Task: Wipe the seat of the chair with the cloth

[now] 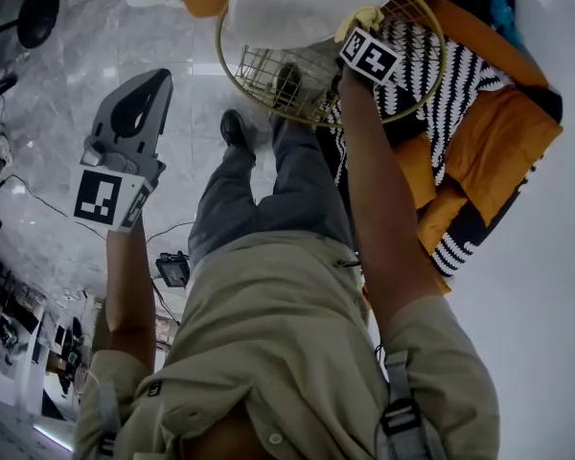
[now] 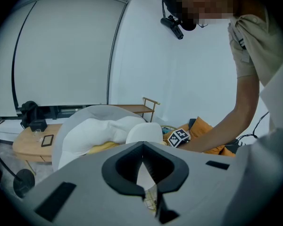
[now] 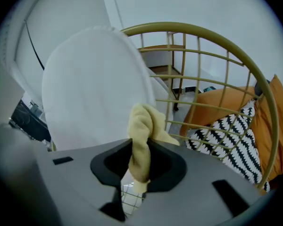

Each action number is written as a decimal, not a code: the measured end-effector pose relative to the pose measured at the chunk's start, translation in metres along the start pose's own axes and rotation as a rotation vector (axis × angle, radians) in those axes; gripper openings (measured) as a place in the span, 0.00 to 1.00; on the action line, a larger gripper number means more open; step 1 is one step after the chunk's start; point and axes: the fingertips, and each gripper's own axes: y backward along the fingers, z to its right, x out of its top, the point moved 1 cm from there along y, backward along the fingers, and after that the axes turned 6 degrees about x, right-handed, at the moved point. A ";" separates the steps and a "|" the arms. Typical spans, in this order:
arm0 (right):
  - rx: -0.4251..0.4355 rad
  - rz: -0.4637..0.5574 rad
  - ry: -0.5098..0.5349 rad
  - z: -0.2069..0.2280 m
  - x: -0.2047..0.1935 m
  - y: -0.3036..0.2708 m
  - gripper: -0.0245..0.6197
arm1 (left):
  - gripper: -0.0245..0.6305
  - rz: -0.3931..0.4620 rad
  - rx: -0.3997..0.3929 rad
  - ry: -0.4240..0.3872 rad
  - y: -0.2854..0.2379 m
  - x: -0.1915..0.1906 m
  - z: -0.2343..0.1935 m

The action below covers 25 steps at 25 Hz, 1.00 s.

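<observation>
The chair is a round gold wire frame (image 1: 424,27) with a wire-mesh seat (image 1: 259,65) and a white padded back (image 1: 307,3). My right gripper (image 1: 360,25) is at the chair's rim, shut on a pale yellow cloth (image 1: 365,15). In the right gripper view the cloth (image 3: 145,121) stands bunched up out of the shut right gripper (image 3: 137,166), with the white back (image 3: 92,84) and gold bars (image 3: 212,74) just beyond. My left gripper (image 1: 160,77) hangs over the floor left of the chair, shut and holding nothing (image 2: 142,155).
Orange and black-and-white zigzag pillows (image 1: 479,132) are piled to the right of the chair. The person's legs and shoes (image 1: 235,127) stand on the grey marble floor (image 1: 67,65) by the chair. A low wooden table (image 2: 30,142) and a white armchair (image 2: 99,126) stand farther off.
</observation>
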 end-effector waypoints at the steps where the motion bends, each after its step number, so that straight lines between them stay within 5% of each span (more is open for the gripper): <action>1: 0.020 -0.009 0.016 -0.016 -0.003 -0.005 0.17 | 0.06 0.002 0.006 0.004 0.001 -0.002 -0.004; 9: 0.380 -0.117 0.317 -0.235 -0.050 -0.031 0.17 | 0.06 -0.012 0.045 0.039 0.014 -0.023 -0.011; 14: 0.489 -0.108 0.437 -0.287 -0.070 -0.021 0.17 | 0.06 -0.011 0.054 0.041 0.018 -0.025 -0.012; 17: 0.435 -0.089 0.456 -0.254 -0.058 -0.023 0.17 | 0.06 -0.015 0.049 0.040 0.015 -0.024 -0.012; 20: 0.290 -0.127 0.388 -0.171 -0.051 -0.036 0.17 | 0.06 -0.031 0.039 0.040 0.011 -0.026 -0.011; 25: 0.030 -0.151 0.122 -0.009 -0.043 -0.035 0.17 | 0.06 -0.038 0.019 0.033 0.001 -0.027 -0.008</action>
